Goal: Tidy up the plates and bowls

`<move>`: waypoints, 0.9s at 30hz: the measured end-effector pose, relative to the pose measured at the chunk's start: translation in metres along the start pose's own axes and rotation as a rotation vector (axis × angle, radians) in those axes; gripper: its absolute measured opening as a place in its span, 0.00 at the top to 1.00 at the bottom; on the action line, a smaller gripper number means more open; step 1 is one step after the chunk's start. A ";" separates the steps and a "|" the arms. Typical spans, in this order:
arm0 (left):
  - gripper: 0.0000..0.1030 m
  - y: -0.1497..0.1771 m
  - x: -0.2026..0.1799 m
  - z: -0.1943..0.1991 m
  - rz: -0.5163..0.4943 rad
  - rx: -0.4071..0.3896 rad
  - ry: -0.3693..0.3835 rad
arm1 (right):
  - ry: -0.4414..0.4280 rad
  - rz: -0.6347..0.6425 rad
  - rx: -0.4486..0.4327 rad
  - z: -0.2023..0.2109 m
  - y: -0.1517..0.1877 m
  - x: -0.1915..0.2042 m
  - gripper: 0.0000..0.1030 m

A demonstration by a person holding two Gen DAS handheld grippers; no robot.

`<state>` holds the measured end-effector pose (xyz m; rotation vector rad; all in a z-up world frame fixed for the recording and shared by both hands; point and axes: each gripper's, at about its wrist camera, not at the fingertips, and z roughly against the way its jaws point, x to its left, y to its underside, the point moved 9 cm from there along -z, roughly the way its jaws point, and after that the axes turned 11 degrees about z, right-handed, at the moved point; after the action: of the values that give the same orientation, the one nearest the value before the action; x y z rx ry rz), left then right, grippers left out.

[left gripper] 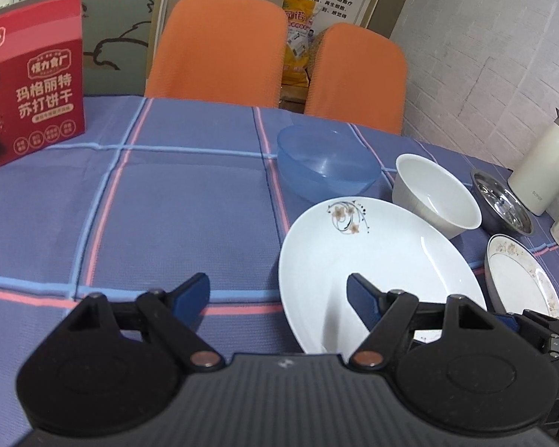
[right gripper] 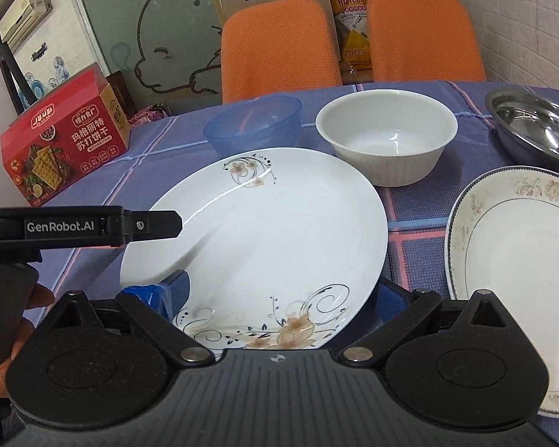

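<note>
My left tongs (left gripper: 278, 292) stand released, jaws spread wide above the blue checked tablecloth (left gripper: 160, 205). Their right finger overlaps the near left part of the large white oval plate with brown flower prints (left gripper: 372, 260); the left finger is over bare cloth. Whether the right finger touches the plate, I cannot tell.

My right tongs (right gripper: 283, 298) are also spread, jaws either side of the same flowered plate's (right gripper: 264, 231) near end. The plate's near rim runs between the fingers, and the blue pad of the left finger (right gripper: 167, 294) sits at the plate's left edge. Contact is not clear from this view. The left tongs' black body, marked GenRobot.AI, enters from the left of that view, its tip over the plate's left rim, with part of a hand (right gripper: 37, 298) behind it.

Beyond the right tongs, just past the plate, stand a translucent blue plastic bowl (right gripper: 255, 121) ahead-left and a white ribbed ceramic bowl (right gripper: 387, 138) ahead-right. A shiny steel bowl (right gripper: 536, 126) lies far right. A second white plate with a grey ring and worn floral rim (right gripper: 518, 260) lies just right of the right tongs.

A red cracker box (right gripper: 63, 138) stands far left, two orange chairs (right gripper: 279, 48) beyond the table.
</note>
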<state>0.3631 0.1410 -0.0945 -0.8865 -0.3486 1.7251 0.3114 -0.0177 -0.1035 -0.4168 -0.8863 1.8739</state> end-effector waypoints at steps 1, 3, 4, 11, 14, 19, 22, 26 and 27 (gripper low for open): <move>0.27 0.001 0.000 -0.001 -0.001 0.004 0.001 | -0.002 0.013 -0.001 0.000 0.001 0.001 0.14; 0.27 0.001 -0.002 -0.002 -0.003 0.009 0.007 | 0.000 0.040 -0.009 -0.001 0.001 -0.001 0.15; 0.27 0.002 -0.004 -0.003 -0.009 0.009 0.012 | 0.019 0.044 -0.010 -0.001 0.001 -0.004 0.15; 0.28 0.006 -0.015 -0.017 -0.038 0.030 0.009 | 0.063 0.164 0.011 -0.012 0.001 -0.001 0.14; 0.32 0.008 -0.014 -0.019 -0.057 0.022 -0.012 | 0.049 0.169 -0.019 -0.011 0.001 0.000 0.13; 0.60 0.011 -0.020 -0.020 -0.127 0.003 -0.040 | 0.056 0.160 -0.028 -0.012 0.001 0.001 0.13; 0.65 0.012 -0.025 -0.021 -0.136 0.009 -0.040 | 0.065 0.154 -0.024 -0.011 0.000 0.000 0.13; 0.72 0.010 -0.027 -0.017 -0.127 0.010 -0.057 | 0.049 0.113 -0.024 -0.008 -0.003 0.004 0.14; 0.74 0.008 -0.028 -0.014 -0.136 -0.002 -0.060 | 0.038 0.100 -0.039 -0.003 -0.004 0.004 0.14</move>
<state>0.3704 0.1094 -0.0980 -0.7962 -0.4408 1.6284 0.3142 -0.0114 -0.1023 -0.5278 -0.8923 1.9353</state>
